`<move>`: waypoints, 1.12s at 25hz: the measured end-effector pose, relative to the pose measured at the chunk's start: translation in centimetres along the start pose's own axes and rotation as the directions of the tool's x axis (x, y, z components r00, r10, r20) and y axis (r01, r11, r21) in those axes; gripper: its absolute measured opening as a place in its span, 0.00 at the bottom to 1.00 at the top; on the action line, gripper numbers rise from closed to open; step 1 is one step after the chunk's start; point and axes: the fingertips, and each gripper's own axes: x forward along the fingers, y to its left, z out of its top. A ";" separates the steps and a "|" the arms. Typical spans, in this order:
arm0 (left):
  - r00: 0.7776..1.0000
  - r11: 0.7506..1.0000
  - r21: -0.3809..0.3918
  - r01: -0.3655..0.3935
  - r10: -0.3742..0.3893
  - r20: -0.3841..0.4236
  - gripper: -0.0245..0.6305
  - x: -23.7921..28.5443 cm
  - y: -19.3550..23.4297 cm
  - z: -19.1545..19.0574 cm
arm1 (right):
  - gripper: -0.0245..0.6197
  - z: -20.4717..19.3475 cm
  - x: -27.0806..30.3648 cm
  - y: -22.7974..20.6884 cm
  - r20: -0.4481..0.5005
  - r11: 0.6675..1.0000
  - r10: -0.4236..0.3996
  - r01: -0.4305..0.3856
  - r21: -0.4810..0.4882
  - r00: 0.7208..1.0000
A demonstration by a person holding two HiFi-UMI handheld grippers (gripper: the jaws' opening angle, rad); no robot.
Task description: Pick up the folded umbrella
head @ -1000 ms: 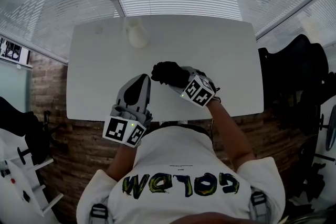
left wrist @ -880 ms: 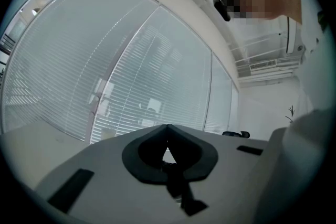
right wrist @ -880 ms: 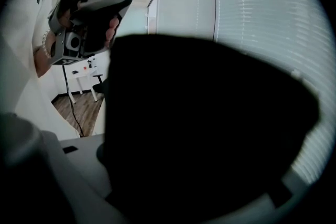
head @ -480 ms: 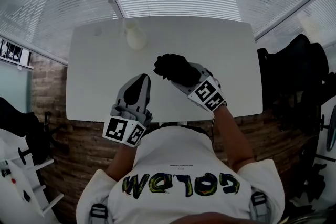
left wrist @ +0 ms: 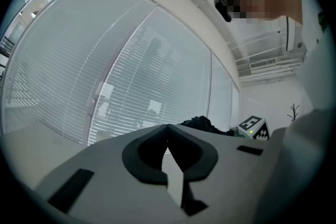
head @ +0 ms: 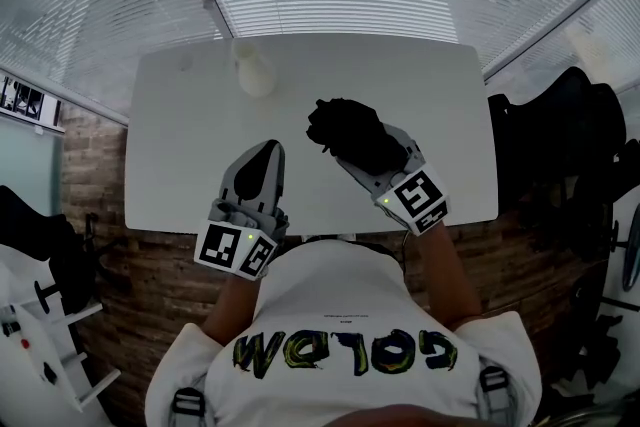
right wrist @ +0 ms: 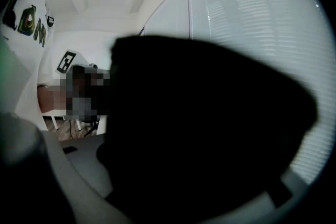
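The folded umbrella (head: 335, 120) was gripped between the jaws of the right gripper (head: 350, 140) and held, apparently clear, above the table (head: 190, 115), so the pick-up was judged essentially complete. The left gripper (head: 266, 151), closed and empty, was held at the table's near edge. Coloured shirt lettering (head: 345, 352) was seen inverted and could not be read reliably

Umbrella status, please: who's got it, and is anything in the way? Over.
Right gripper shut on the black folded umbrella. Left gripper shut, empty, at the table's near edge. White container at the far side, well clear.
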 end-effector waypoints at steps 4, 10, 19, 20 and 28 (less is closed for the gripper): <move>1.000 1.000 0.005 0.003 -0.003 0.002 0.05 0.2 -0.5 0.1 | 0.43 1.4 -2.5 -0.9 0.091 0.998 -0.044 0.040 0.053 0.995; 1.000 1.000 0.007 0.012 -0.012 0.002 0.05 0.8 -1.5 0.1 | 0.44 3.9 -6.0 -2.0 0.227 0.995 -0.092 0.080 0.061 0.969; 1.000 1.000 0.004 0.031 -0.031 0.001 0.05 1.2 -3.0 -0.3 | 0.44 4.8 -10.1 -2.4 0.322 0.986 -0.141 0.104 0.129 0.936; 0.999 0.999 0.004 0.032 -0.032 0.002 0.05 1.2 -3.1 -0.3 | 0.44 4.8 -10.3 -2.4 0.323 0.986 -0.146 0.109 0.129 0.935; 0.999 0.999 0.006 0.033 -0.033 0.001 0.05 1.3 -3.1 -0.2 | 0.44 4.8 -10.5 -2.3 0.320 0.986 -0.159 0.132 0.106 0.934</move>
